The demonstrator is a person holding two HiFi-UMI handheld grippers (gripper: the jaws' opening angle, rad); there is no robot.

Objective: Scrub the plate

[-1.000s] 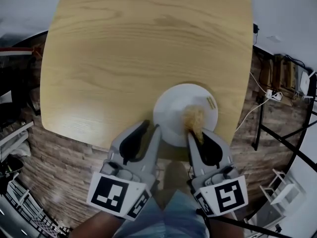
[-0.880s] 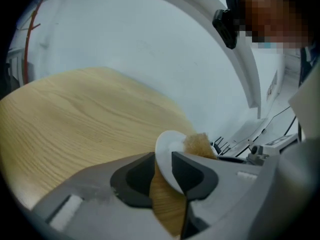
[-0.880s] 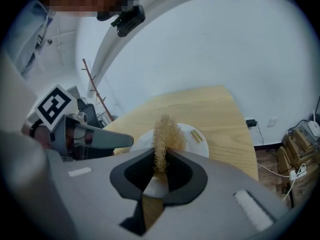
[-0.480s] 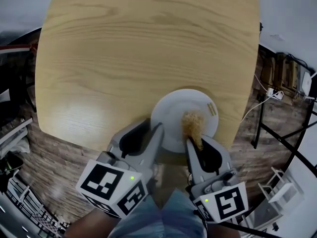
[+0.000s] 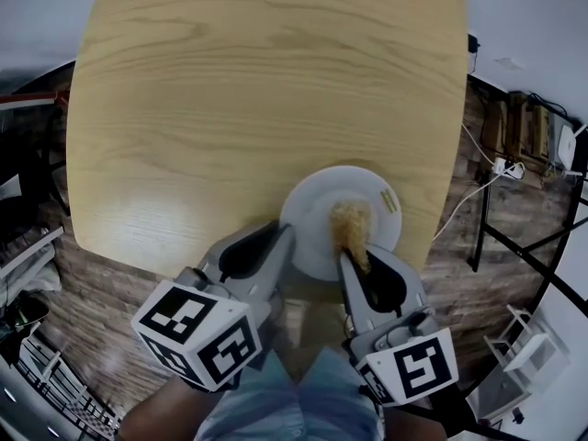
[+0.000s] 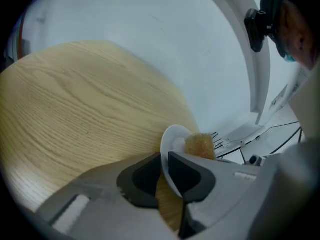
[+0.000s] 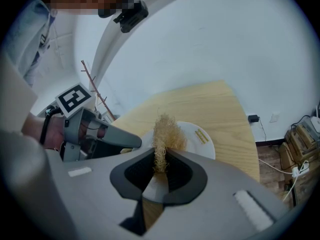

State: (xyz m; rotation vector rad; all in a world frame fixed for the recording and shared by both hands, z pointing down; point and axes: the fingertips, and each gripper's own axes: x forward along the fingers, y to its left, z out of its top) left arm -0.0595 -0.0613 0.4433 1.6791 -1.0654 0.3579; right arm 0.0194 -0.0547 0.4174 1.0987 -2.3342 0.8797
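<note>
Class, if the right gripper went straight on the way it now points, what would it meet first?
Probably the white plate, led by the scrubber clamped in the right gripper. Whether they touch is unclear.

The pale wooden counter [image 5: 230,108] is cut off at its far edge; the yellow print [image 5: 389,200] on the round white plate [image 5: 308,214] is too small to read.

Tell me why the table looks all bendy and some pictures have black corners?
Head view: the wide lens bows the edges of the table outward. Left gripper view: the round lens leaves black corners, and the wall behind the plate curves. Right gripper view: the same dark corners; the scrubber looks sharp, and a mosaic patch sits at the top.
</note>
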